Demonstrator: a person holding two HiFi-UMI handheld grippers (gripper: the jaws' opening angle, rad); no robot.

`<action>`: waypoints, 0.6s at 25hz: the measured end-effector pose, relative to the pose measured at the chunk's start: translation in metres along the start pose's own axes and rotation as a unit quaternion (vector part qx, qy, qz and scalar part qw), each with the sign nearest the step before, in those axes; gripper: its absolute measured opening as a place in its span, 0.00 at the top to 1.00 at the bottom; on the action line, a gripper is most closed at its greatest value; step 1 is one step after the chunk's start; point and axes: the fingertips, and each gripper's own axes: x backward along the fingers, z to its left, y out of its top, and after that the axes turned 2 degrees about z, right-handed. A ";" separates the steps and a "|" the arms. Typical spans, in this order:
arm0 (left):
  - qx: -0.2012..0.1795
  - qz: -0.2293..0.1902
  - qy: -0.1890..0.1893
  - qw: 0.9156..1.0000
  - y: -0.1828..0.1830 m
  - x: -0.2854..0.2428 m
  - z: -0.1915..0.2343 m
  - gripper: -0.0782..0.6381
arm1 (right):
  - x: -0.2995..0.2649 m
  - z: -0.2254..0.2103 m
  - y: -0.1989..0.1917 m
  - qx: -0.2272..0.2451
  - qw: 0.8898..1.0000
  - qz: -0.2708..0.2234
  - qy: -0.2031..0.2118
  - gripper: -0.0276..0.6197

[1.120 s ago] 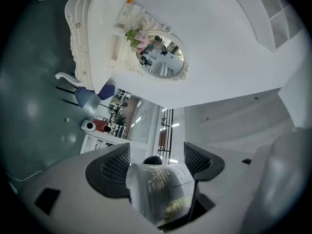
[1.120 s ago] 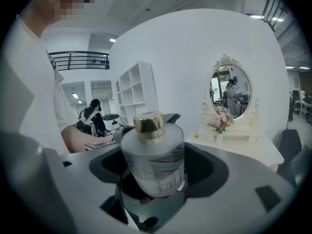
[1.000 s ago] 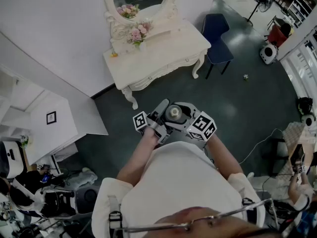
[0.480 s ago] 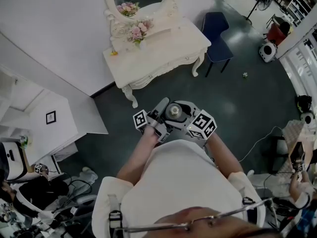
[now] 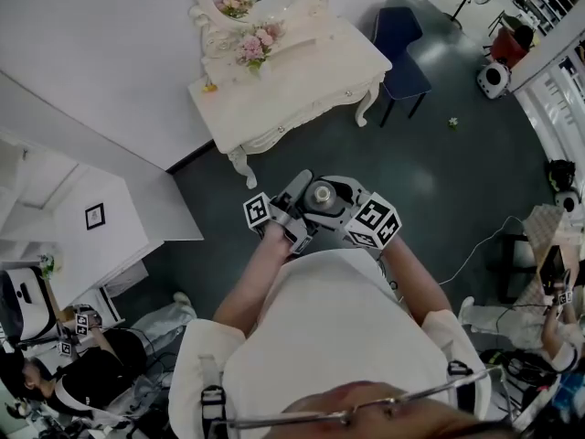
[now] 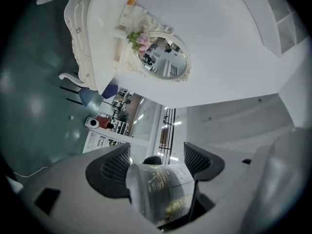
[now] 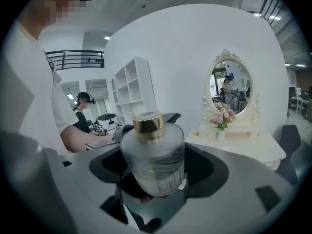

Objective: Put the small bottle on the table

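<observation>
The small bottle, frosted glass with a gold cap, sits between my two grippers, held close to my chest above the dark floor. My left gripper grips its labelled body between both mesh pads. My right gripper has the same bottle standing upright between its jaws, cap up. The white dressing table with an oval mirror and pink flowers stands ahead against the wall, well beyond the grippers; it also shows as the table at the right of the right gripper view.
A dark blue chair stands to the right of the table. A white shelf unit is at my left. A seated person and cluttered gear are at the lower left. Cables run over the floor at the right.
The grippers and bottle have shifted slightly toward the table, still joined on the bottle. The person at the lower left has moved.
</observation>
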 end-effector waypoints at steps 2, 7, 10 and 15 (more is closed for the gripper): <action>0.001 0.005 0.004 1.000 0.004 0.005 -0.002 0.42 | -0.007 0.002 0.001 -0.002 1.000 -0.001 -0.004 0.40; 0.006 0.016 0.014 1.000 0.013 0.015 -0.005 0.42 | -0.021 0.006 0.003 -0.008 1.000 -0.004 -0.015 0.40; 0.008 0.020 0.014 1.000 0.018 0.016 -0.007 0.42 | -0.027 0.006 0.006 -0.009 1.000 -0.003 -0.019 0.40; 0.013 0.019 0.012 1.000 0.025 0.014 -0.007 0.42 | -0.032 0.000 0.008 -0.011 1.000 0.002 -0.019 0.40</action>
